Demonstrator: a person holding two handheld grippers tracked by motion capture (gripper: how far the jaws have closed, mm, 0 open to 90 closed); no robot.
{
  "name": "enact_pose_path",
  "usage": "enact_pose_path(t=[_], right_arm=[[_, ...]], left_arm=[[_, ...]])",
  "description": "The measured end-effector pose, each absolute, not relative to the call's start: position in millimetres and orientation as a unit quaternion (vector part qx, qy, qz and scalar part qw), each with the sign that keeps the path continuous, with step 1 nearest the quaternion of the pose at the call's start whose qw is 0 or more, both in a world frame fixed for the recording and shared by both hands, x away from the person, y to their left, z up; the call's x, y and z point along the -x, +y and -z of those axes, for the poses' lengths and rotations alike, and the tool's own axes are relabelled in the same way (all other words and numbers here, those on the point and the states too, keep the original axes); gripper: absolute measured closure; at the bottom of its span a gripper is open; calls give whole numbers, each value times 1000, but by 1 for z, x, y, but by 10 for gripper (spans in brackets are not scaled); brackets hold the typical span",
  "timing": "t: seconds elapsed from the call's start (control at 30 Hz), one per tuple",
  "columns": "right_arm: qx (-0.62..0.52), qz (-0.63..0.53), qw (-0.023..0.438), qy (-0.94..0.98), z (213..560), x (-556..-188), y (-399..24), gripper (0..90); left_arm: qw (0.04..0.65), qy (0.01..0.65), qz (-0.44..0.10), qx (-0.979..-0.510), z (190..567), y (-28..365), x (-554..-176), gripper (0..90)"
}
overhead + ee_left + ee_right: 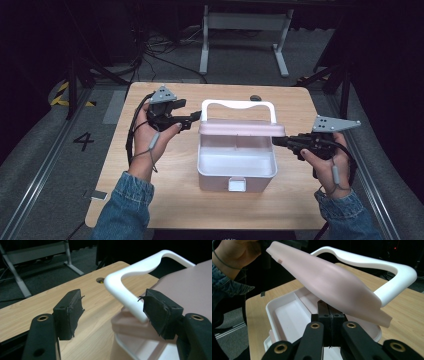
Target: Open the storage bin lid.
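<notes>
High view: the pink box (236, 165) sits mid-surface, lid (242, 129) raised. Left gripper view: the left gripper (112, 315) has its jaws spread beside the white handle (130, 272). Right gripper view: the right gripper (328, 315) has its jaws pressed together under the lid.

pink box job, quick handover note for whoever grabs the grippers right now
Left gripper: open, beside the white handle, holding nothing.
Right gripper: shut under the right edge of the pink lid; whether it pinches the edge is unclear.
Box: mid-table, lid raised partway, tray inside looks empty.
Done: latch freed, lid lifted.
Left: swing the lid fully back, probably.
</notes>
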State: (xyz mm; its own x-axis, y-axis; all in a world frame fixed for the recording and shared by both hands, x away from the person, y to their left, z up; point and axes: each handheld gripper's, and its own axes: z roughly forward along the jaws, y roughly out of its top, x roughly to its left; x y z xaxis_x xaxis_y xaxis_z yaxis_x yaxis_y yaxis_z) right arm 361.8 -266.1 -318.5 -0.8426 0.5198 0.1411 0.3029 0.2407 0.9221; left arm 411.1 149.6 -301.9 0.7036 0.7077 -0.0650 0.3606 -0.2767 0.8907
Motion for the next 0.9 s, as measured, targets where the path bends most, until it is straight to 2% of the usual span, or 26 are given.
enact_pose_path(t=[0.13,0.57,0.9], right_arm=[[-264,-564,103,776,314,-365,-266,900],[-277,-583,112,755,306,-376,-265,900],[-297,-595,118,738,304,-385,-262,900]], left_arm=[[450,346,-189,-801,304,158,-403,323],[419,334,-187,-823,314,162,-387,305],[457,300,-209,-811,307,143,-394,260]])
